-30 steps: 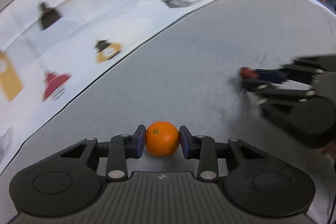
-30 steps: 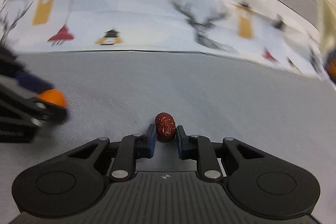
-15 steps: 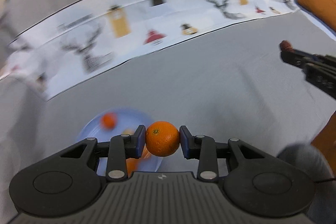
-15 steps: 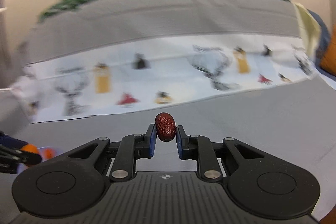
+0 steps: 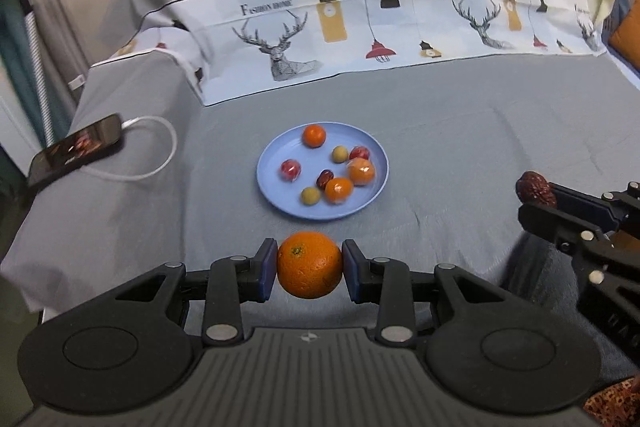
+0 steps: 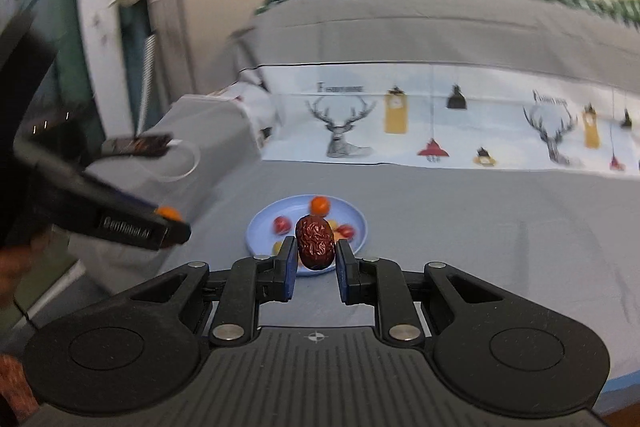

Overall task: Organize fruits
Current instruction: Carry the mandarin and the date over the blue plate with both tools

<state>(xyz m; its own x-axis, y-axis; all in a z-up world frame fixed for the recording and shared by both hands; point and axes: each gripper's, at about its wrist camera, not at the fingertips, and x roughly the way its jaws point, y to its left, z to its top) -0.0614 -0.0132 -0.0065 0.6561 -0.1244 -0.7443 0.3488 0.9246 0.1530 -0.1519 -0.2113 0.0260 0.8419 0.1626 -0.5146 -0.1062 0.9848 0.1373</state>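
My left gripper is shut on an orange, held in the air just short of a light blue plate. The plate lies on the grey bed cover and carries several small fruits: oranges, red ones, yellowish ones and a dark date. My right gripper is shut on a wrinkled red date, also above the bed, with the plate beyond it. In the left wrist view the right gripper shows at the right edge with its date. The left gripper appears at the left of the right wrist view.
A phone on a white charging cable lies on the raised left part of the bed. A printed white sheet band crosses behind the plate. An orange cushion sits at the far right. Curtains and a wall stand to the left.
Both grippers have swung left and risen with their fruits still held. The blue plate, out of sight a second ago, now lies ahead of both, and the phone has come into view.
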